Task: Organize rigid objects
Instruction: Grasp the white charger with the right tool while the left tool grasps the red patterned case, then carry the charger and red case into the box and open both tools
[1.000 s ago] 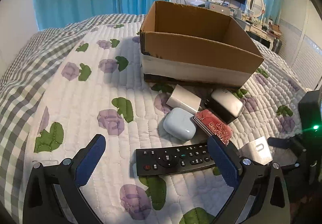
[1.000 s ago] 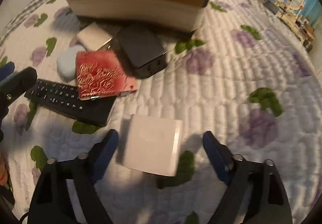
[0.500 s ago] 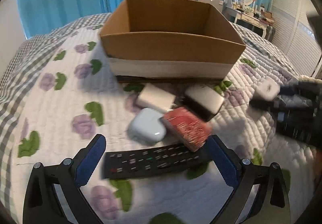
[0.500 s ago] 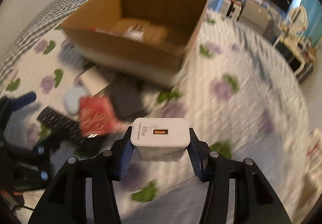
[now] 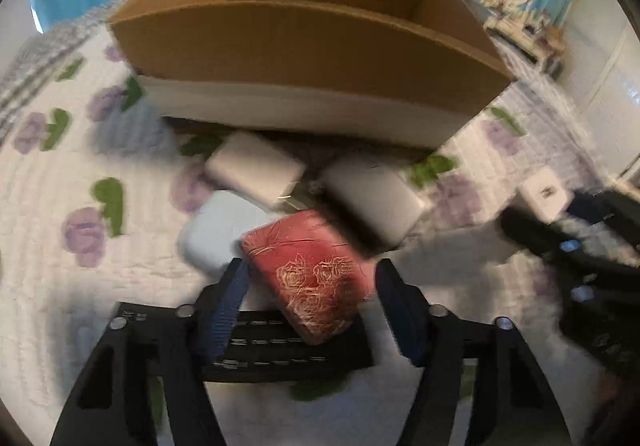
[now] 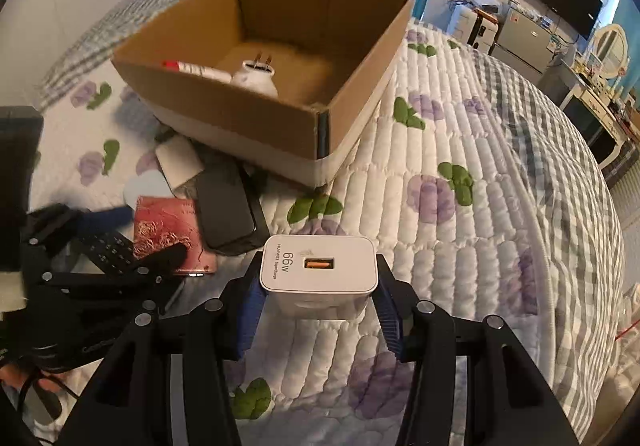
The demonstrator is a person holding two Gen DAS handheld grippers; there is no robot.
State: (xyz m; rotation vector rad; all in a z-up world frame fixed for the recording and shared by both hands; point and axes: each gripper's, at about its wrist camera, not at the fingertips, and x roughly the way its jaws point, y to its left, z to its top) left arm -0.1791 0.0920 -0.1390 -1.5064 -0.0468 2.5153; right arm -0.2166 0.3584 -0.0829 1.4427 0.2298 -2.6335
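Right wrist: right gripper (image 6: 318, 286) clamps charger (image 6: 318, 266) by flat sides, light, stiff, slick; left gripper (image 5: 310, 300) open round red box (image 5: 308, 282)

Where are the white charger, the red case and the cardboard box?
white charger (image 6: 318, 266): right wrist view, on its front face beside the USB port.
red case (image 5: 312, 282): left wrist view, on its rose-embossed top.
cardboard box (image 6: 224, 113): right wrist view, on its near outer wall.
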